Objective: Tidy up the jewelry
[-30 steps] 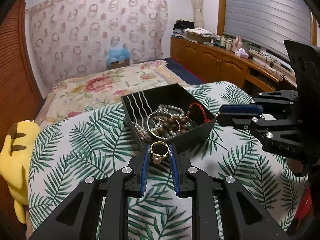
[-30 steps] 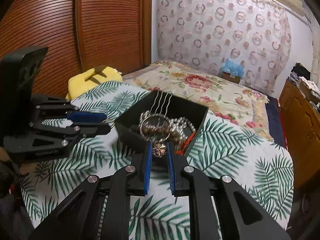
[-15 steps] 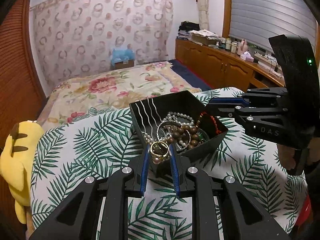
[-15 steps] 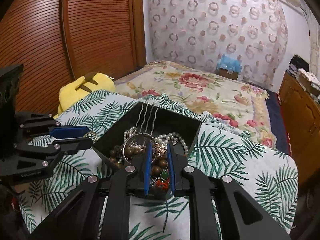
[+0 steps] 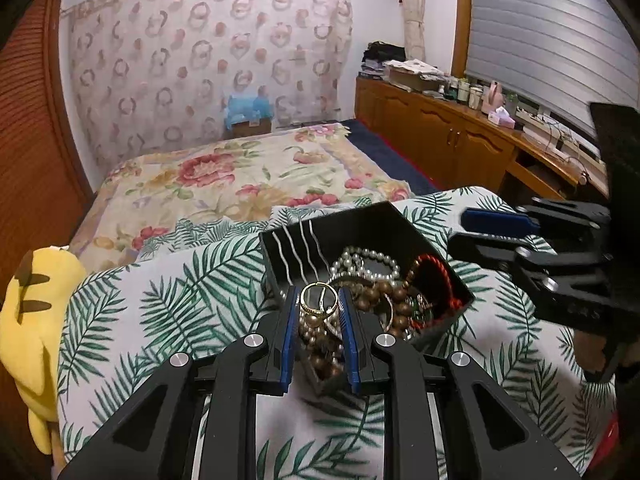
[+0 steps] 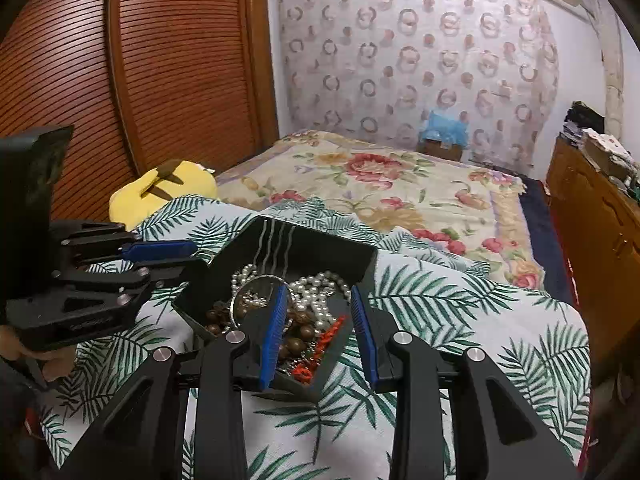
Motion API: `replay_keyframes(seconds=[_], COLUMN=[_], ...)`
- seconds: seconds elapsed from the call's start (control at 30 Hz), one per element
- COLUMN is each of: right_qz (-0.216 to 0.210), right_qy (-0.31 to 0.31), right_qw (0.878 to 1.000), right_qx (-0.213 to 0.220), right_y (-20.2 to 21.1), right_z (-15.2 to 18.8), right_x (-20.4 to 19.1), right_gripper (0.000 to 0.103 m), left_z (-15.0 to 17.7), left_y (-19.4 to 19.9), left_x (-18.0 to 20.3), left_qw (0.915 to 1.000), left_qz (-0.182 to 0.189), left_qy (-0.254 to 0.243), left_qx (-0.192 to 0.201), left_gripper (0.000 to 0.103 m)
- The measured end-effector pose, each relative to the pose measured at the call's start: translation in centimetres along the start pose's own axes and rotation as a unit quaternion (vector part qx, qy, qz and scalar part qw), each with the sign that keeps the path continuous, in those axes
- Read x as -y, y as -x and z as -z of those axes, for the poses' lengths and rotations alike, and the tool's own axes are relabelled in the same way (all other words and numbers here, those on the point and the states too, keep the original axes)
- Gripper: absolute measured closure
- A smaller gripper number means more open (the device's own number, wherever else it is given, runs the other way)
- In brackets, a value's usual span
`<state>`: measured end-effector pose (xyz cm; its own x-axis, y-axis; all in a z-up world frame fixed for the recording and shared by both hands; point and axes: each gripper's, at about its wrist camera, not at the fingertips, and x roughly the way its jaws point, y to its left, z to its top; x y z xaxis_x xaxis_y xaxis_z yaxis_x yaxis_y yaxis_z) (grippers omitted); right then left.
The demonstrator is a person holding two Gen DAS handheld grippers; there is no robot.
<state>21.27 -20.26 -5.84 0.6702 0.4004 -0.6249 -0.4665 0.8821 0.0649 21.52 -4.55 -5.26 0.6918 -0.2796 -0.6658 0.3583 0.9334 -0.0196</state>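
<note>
A black open box [image 5: 404, 224] [image 6: 320, 246] sits on a palm-leaf cloth and holds pearl strands [image 5: 370, 258], brown wooden beads [image 5: 390, 304] and a red cord bracelet [image 5: 434, 276]. My left gripper [image 5: 319, 304] is shut on a gold ring [image 5: 318, 300] and holds it over the box's near corner. My right gripper [image 6: 318, 304] is open and empty, its jaws apart just above the jewelry [image 6: 316, 308] in the box. Each gripper shows from the side in the other's view: the right one [image 5: 496, 220] and the left one [image 6: 160, 250].
The palm-leaf cloth [image 5: 180, 300] covers the surface, with a floral bedspread [image 5: 240, 176] behind. A yellow plush toy [image 5: 28, 308] lies at the left edge. A wooden cabinet [image 5: 460, 136] with clutter runs along the right wall.
My right gripper opened over the box and the small flower-shaped piece it held is gone from its jaws. My left gripper moved forward with the ring to above the box's near corner.
</note>
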Motion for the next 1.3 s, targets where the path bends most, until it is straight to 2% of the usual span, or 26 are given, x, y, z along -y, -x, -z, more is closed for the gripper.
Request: replay_keyframes(seconds=[0.1,0.23,0.53,0.6,0.67,0.77,0.9,1.07,1.3], right_qz=[0.02,0.03,0.031,0.029,0.029,0.039,0.054,0.068,0.083], right_qy=[-0.002,-0.001,-0.019,-0.027,-0.037,-0.043,-0.051,-0.055,-0.052], right_qw=[1.0,1.0,0.999,0.999,0.999,0.998,0.996,0.994,0.991], right_qx=[0.005,0.01,0.02,0.022,0.027,0.034,0.051,0.07,0.095], right_y=[0.9,2.3,3.6,3.7,3.9,4.1,5.1,6.5,8.9], right_z=[0.6,1.3,2.3,2.6,2.8,3.0,3.1,3.0,2.9], right_x=[0.4,1.2,2.5,2.6,2.6,2.1,1.3,-0.1,-2.0], right_gripper=[0.063,0.063,0.063,0.059,0.051,0.047,0.033,0.017,0.004], left_z=[-0.7,-1.8,-2.6,-2.1,-1.6,-0.9,0.3,1.4,2.7], left_y=[-1.1,-2.3,-2.3,-1.7,-1.0,0.2,2.9,5.8,9.2], left_x=[0.4,0.8,1.3,1.1,0.8,0.6,0.2,-0.2,-0.4], left_qw=[1.0,1.0,0.9999,0.9998,0.9995,0.9989,0.9968,0.994,0.9915], left_qz=[-0.001,0.0,-0.003,-0.009,-0.02,-0.035,-0.059,-0.078,-0.083], left_qy=[-0.004,-0.001,0.005,0.007,0.012,0.019,0.024,0.03,0.051], left_qx=[-0.001,0.0,0.011,0.014,0.019,0.025,0.049,0.07,0.086], left_gripper=[0.085,0.085,0.083,0.062,0.053,0.028,0.011,0.008,0.008])
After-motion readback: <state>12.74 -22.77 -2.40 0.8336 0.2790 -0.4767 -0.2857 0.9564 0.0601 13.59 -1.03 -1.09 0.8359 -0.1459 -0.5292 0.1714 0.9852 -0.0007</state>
